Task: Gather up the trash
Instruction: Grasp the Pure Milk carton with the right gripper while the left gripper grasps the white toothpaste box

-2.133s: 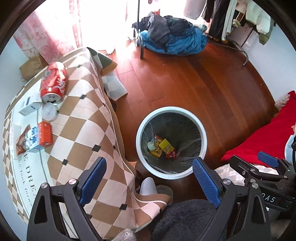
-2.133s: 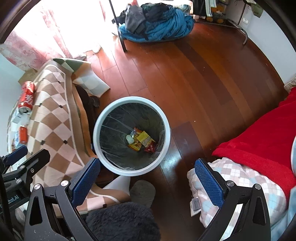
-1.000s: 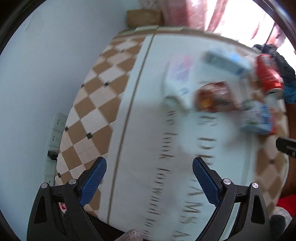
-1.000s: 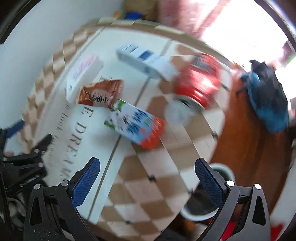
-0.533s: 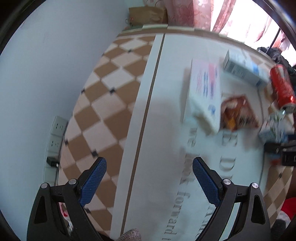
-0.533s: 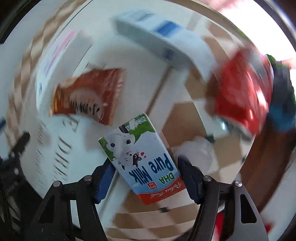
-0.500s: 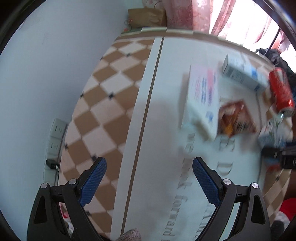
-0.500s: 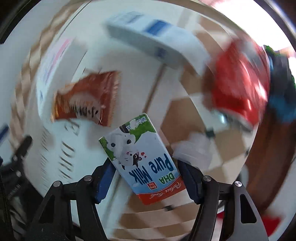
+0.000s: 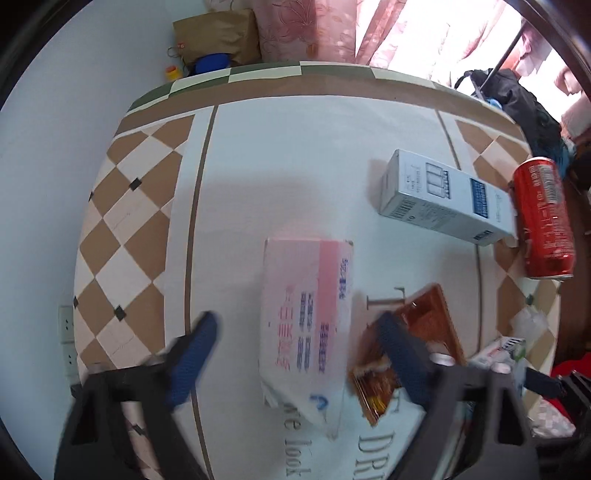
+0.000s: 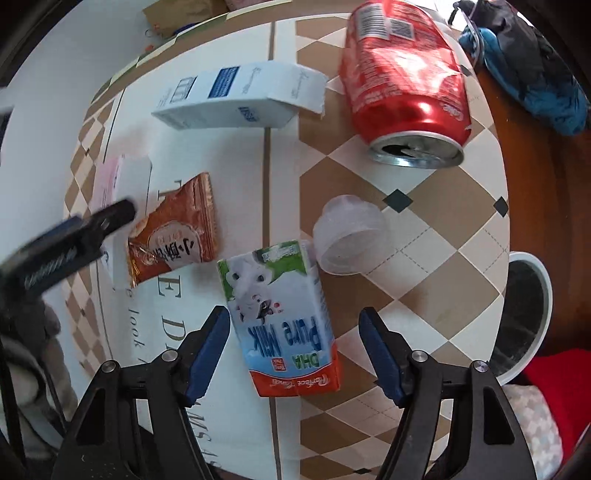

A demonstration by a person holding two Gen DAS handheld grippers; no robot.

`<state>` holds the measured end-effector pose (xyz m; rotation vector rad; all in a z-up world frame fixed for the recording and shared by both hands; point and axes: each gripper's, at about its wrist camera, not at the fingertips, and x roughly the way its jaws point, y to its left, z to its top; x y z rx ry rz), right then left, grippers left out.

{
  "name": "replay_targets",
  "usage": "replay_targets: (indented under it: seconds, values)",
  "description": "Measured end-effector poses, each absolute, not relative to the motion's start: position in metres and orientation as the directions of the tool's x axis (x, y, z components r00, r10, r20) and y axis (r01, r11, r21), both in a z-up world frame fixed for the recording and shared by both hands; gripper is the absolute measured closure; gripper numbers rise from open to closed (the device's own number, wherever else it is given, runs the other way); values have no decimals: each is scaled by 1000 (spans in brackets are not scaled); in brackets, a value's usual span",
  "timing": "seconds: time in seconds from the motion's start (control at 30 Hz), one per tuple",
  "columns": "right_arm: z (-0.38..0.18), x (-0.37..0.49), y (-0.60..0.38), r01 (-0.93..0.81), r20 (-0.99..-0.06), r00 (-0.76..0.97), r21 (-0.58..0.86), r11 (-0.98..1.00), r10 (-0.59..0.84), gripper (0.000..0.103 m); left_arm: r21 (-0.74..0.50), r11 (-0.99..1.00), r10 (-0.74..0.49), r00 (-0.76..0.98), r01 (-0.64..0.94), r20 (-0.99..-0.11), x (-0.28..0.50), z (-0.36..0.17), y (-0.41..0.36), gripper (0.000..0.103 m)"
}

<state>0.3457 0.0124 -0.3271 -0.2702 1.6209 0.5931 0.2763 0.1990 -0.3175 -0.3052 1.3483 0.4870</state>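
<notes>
Trash lies on the tablecloth-covered table (image 9: 295, 155). My left gripper (image 9: 295, 354) is open, its fingers on either side of a pink and white packet (image 9: 306, 317). A brown snack wrapper (image 9: 424, 332) lies under its right finger. My right gripper (image 10: 295, 343) is open around a milk carton (image 10: 284, 317), with a gap on each side. A red soda can (image 10: 402, 81), a white and blue box (image 10: 240, 96) and a clear plastic cup (image 10: 351, 236) lie beyond it. The wrapper (image 10: 173, 240) and the left gripper's finger (image 10: 66, 240) show at left.
The white trash bin (image 10: 532, 317) stands on the wood floor right of the table. A red cover (image 10: 554, 373) is at lower right. A wall socket (image 9: 68, 339) is on the wall left of the table. A paper bag (image 9: 214, 33) sits behind it.
Both grippers swung from above the bin to the table. My left gripper came down around the pink packet. My right gripper came down around the milk carton.
</notes>
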Motion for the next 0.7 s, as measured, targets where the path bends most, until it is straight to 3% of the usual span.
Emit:
replay_targets:
  seconds: [0.07,0.17,0.3,0.7]
  values:
    - [-332,343,16,-516,-977,-145,209,830,156,29,61,865,148,137,-498,-979,276,-322,201,59]
    - [-336,336,21,-543,-981,-139,188,818,133,31,61,855,166,160,-514,-973,266,-317,206,59]
    - [-337,328,23,-570,-988,-99,152,807,116,47,76,825,209,177,-560,-962,236,-305,207,60]
    - [-287,279,-24,-544,-972,51,167,823,230,48,152,778,347,215,-609,-913,142,-268,159,60]
